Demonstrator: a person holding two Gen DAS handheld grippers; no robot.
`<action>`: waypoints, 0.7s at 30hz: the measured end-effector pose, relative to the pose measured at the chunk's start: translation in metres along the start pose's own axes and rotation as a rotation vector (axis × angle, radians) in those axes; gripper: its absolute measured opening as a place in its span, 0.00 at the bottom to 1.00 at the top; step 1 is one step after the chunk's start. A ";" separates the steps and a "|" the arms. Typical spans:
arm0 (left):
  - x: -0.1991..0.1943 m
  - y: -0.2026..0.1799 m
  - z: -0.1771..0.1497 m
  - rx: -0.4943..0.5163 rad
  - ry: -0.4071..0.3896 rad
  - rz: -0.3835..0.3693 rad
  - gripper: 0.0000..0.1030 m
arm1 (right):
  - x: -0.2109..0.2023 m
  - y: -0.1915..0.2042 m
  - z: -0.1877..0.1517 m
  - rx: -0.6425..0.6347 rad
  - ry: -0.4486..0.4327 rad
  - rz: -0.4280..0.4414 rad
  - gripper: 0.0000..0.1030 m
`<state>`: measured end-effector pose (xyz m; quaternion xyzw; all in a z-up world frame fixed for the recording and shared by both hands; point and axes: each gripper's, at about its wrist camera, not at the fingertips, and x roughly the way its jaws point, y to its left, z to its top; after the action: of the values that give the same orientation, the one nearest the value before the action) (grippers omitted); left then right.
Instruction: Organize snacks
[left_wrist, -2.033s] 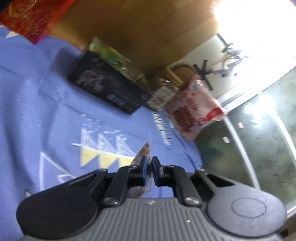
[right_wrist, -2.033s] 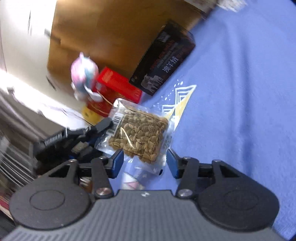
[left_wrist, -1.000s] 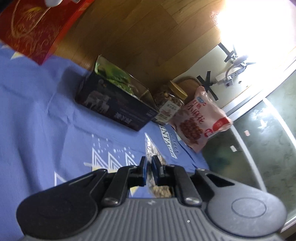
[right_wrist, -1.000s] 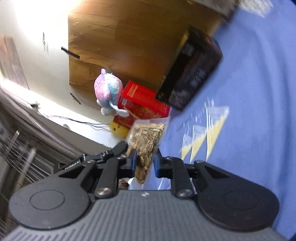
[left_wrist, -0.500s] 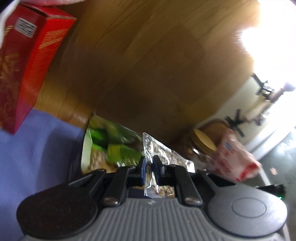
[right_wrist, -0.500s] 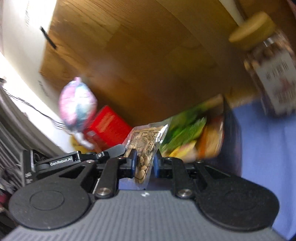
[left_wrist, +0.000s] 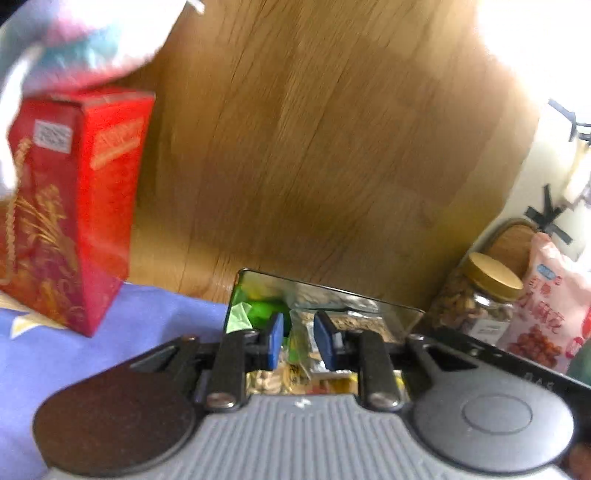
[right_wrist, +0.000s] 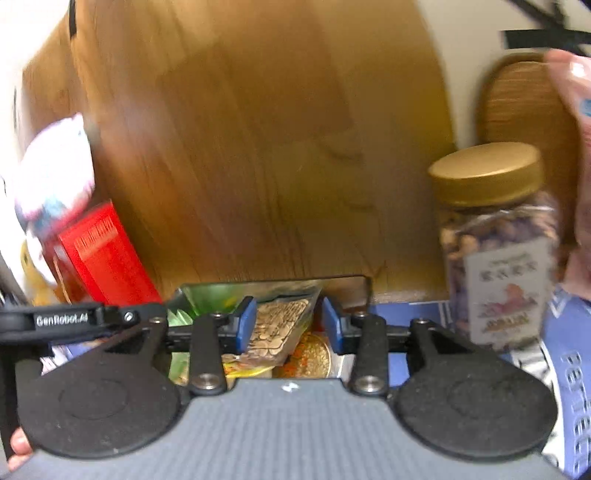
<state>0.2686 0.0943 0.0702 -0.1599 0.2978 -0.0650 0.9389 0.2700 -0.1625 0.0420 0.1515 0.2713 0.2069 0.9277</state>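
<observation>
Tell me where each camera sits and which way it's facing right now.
Left wrist: on the left claw, looking down into the open snack box; blue pads apart.
Right wrist: on the right claw, over the same box; seed packet between its open pads, a fingertip at the lower left.
Shared: box, red carton, nut jar, wood panel.

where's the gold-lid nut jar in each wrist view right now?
Left wrist: nut jar sits far right at mid-height, between the open snack box and the pink snack bag.
Right wrist: nut jar is large, on the right, upright on the blue cloth.
Shared landmark: the red box, left side in both views.
</observation>
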 end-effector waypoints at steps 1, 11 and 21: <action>-0.009 -0.004 -0.003 0.018 -0.009 0.002 0.19 | -0.013 -0.004 -0.005 0.032 -0.012 0.006 0.41; -0.085 -0.071 -0.091 0.285 -0.008 0.099 0.36 | -0.142 0.013 -0.098 0.150 -0.079 -0.135 0.45; -0.141 -0.087 -0.148 0.307 -0.010 0.147 0.54 | -0.192 0.045 -0.140 0.174 -0.062 -0.127 0.56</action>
<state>0.0651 0.0045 0.0614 0.0072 0.2907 -0.0403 0.9560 0.0297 -0.1891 0.0313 0.2202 0.2683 0.1188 0.9303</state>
